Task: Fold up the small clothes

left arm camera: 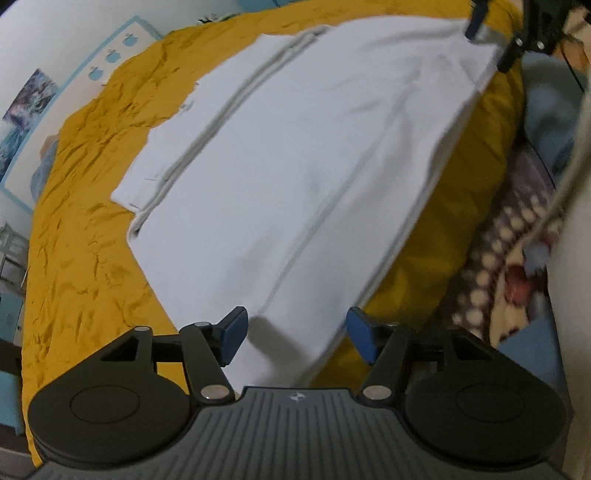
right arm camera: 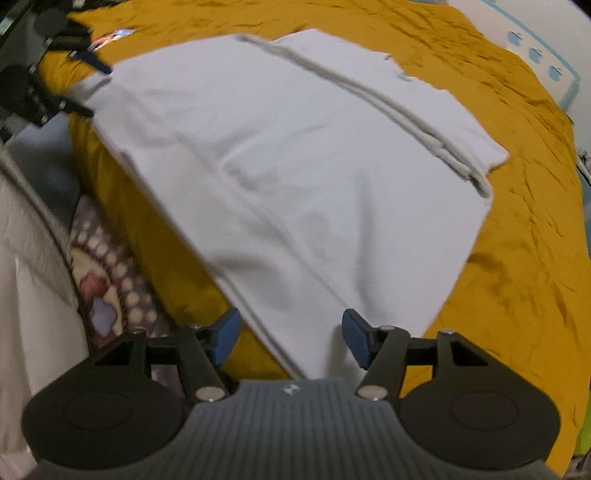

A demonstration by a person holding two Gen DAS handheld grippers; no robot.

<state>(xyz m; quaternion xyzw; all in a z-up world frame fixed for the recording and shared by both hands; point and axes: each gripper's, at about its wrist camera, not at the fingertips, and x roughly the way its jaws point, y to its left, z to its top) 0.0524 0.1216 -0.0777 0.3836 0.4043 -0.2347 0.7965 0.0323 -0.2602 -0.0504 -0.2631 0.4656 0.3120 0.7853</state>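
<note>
A white folded garment (left arm camera: 280,158) lies flat on a mustard-yellow bedspread (left arm camera: 85,229), with a doubled seam running along one side. My left gripper (left arm camera: 297,332) hovers open over the garment's near corner; its blue pads stand apart on either side of the cloth without pressing it. In the right wrist view the same garment (right arm camera: 295,166) fills the middle, and my right gripper (right arm camera: 291,338) is open over its other near corner. Each gripper shows small in the other's view: the right one (left arm camera: 491,40) at top right, the left one (right arm camera: 86,83) at top left.
The bedspread (right arm camera: 517,258) drops off at the near bed edge. Below it lies a dotted patterned blanket (left arm camera: 509,236) (right arm camera: 107,266). White fabric (right arm camera: 22,295) hangs at the left. A small colourful item (right arm camera: 114,35) rests on the far bedspread. A blue-framed board (left arm camera: 110,62) is on the wall.
</note>
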